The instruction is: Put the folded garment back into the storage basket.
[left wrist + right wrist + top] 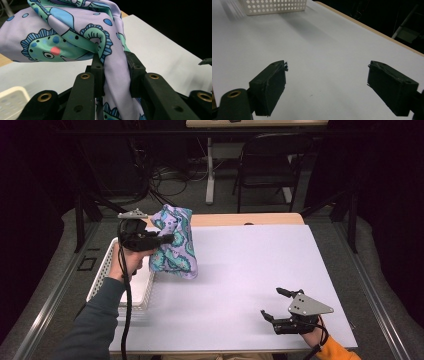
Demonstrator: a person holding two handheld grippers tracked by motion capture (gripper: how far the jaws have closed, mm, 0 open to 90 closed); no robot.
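The white table (260, 270) bears a perforated basket (107, 270) at its left edge. The patterned cloth (175, 242) hangs lifted beside the basket, pinched in the left gripper (167, 239), jaws clamped on a fold. The right gripper (275, 304) rests wide open, empty. Next, judging by this, comes laying the cloth out flat

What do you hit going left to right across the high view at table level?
White perforated basket → left gripper, jaws shut on the patterned cloth that hangs from it → bare white tabletop → right gripper, jaws open with nothing between them.
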